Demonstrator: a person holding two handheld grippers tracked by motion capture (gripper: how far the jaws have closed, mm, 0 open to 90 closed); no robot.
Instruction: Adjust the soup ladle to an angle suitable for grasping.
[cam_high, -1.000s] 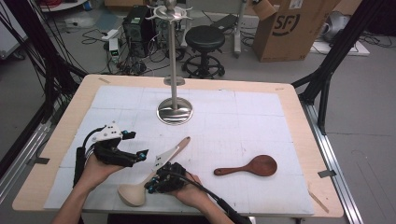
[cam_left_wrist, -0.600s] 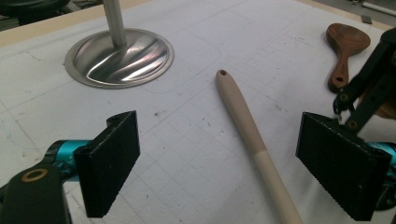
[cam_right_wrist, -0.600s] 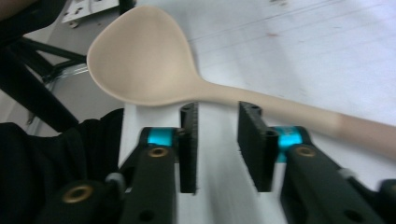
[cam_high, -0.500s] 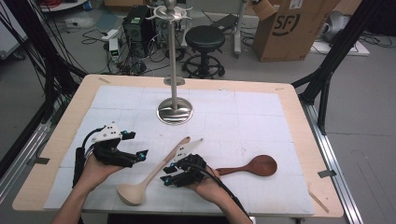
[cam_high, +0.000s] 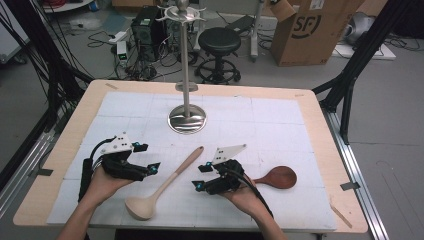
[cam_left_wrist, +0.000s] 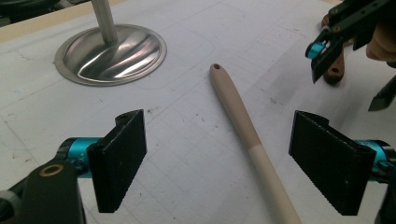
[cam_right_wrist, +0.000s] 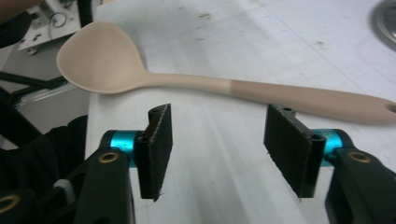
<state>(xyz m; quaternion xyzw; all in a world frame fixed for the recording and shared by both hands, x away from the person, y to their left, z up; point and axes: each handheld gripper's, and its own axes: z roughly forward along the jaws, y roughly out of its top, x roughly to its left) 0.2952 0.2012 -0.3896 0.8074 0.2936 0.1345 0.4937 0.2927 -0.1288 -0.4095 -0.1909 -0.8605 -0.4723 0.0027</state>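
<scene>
The pale wooden ladle (cam_high: 165, 186) is lying flat on the white gridded mat (cam_high: 280, 120), its bowl toward the person's edge of the table and its handle end pointing up toward the steel stand base (cam_high: 187, 119). The left gripper (cam_high: 148, 159) is sitting just left of the ladle's handle with its jaws spread wide and holding nothing; in the left gripper view the handle (cam_left_wrist: 247, 135) is running up between the two pads without touching either. The right gripper (cam_high: 200, 176) is sitting just right of the handle, jaws parted and empty (its pads, in the right gripper view, are facing the ladle (cam_right_wrist: 187, 79) side-on, the ladle lying just beyond the jaw tips). A dark wooden spoon (cam_high: 277, 177) is resting on the mat to the right, its handle passing behind the right hand (cam_high: 247, 192). The left hand (cam_high: 102, 182) is gripping its tool from below.
</scene>
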